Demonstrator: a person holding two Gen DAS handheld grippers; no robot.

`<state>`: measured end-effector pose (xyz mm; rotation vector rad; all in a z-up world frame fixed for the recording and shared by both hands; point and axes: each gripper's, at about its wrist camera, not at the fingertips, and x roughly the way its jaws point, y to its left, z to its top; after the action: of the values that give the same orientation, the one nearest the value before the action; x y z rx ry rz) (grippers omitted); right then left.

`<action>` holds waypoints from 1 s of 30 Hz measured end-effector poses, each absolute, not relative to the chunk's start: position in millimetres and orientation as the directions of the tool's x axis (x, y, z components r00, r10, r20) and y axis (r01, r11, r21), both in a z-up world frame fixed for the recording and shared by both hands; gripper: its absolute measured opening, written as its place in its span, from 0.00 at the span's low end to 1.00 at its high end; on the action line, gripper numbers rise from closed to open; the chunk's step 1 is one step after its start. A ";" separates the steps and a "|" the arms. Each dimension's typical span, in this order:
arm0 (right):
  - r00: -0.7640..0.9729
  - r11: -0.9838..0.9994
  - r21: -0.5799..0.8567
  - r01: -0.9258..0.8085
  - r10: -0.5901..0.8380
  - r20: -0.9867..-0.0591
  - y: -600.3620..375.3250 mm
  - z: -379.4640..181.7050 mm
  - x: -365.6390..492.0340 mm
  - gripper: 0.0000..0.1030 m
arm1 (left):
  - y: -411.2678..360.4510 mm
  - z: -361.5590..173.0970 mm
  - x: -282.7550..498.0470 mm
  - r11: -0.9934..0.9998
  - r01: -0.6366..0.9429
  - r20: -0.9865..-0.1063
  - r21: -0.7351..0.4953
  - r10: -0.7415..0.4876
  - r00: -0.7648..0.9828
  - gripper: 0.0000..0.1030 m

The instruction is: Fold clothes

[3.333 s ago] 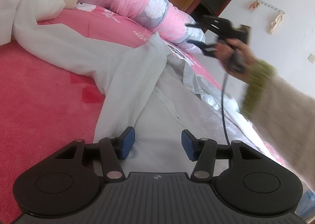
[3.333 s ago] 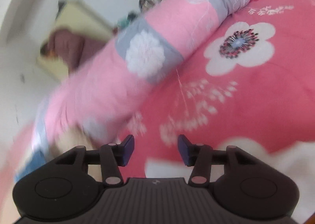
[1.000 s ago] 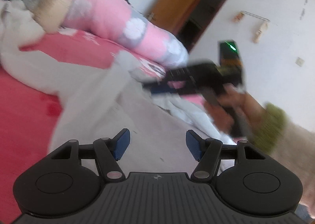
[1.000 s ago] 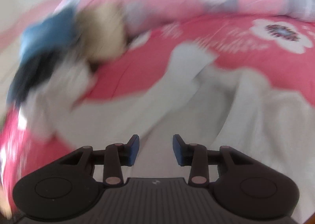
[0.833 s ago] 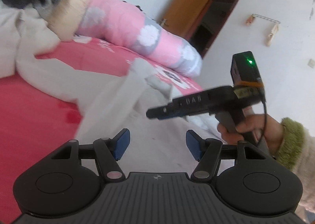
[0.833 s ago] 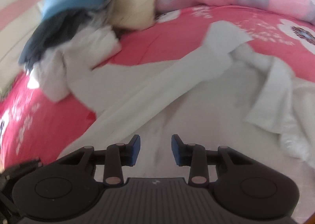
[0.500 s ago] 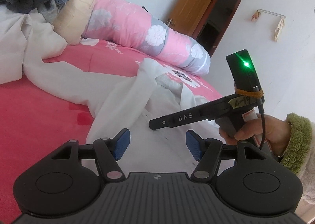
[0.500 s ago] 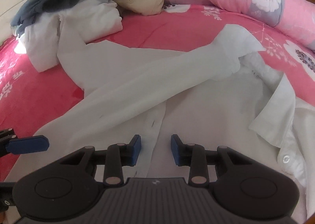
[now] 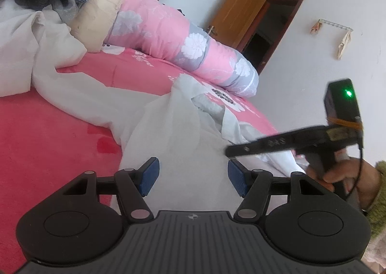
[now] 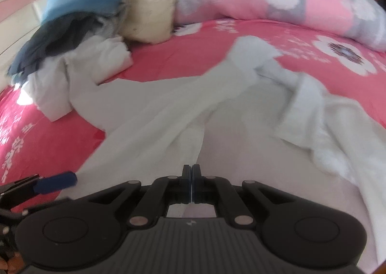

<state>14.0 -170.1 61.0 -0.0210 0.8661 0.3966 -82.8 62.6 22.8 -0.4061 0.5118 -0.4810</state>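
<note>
- White shirt (image 10: 183,115) spread flat on pink bedsheet (image 9: 48,134), directly under and ahead of both tongs; one sleeve folded across the front.
- Right gripper (image 10: 191,177): jaws have just been closing, pads now meet over the shirt front. Can't tell if fabric is pinched.
- Left gripper (image 9: 193,178): jaws apart, nothing between pads, above the shirt's lower part.
</note>
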 end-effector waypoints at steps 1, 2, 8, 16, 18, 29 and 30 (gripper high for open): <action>0.582 0.934 0.142 -0.329 0.319 -0.748 -175.1 61.3 10.3 0.00 | 62.1 22.8 -82.9 0.813 0.333 -0.366 -0.478 -0.529 0.766 0.61; 0.584 0.941 0.140 -0.310 0.304 -0.752 -179.9 61.2 6.7 0.00 | 61.7 22.5 -82.5 0.812 0.334 -0.369 -0.479 -0.531 0.763 0.61; 0.605 0.963 0.119 -0.241 0.245 -0.758 -194.4 61.4 -9.1 0.00 | 58.2 21.6 -81.6 0.816 0.339 -0.387 -0.468 -0.534 0.752 0.61; 0.642 0.976 0.061 -0.208 0.183 -0.744 -196.5 61.4 -8.4 0.02 | 65.8 22.4 -80.6 0.775 0.344 -0.358 -0.530 -0.573 0.737 0.61; 0.643 0.981 0.093 -0.168 0.181 -0.744 -205.4 62.4 -7.3 0.03 | 67.0 21.8 -79.7 0.774 0.337 -0.361 -0.536 -0.571 0.737 0.61; 0.491 0.913 0.333 -0.237 0.408 -0.769 -229.5 83.8 -101.6 0.45 | 61.8 20.7 -78.6 0.795 0.344 -0.411 -0.499 -0.567 0.714 0.61; 0.481 0.913 0.336 -0.232 0.408 -0.776 -228.6 78.0 -107.7 0.45 | 59.4 21.1 -80.2 0.805 0.348 -0.419 -0.480 -0.559 0.716 0.61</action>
<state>-107.7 -228.6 78.0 0.1953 0.9958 0.3936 -80.2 59.4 21.1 -0.3858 0.5826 -0.5157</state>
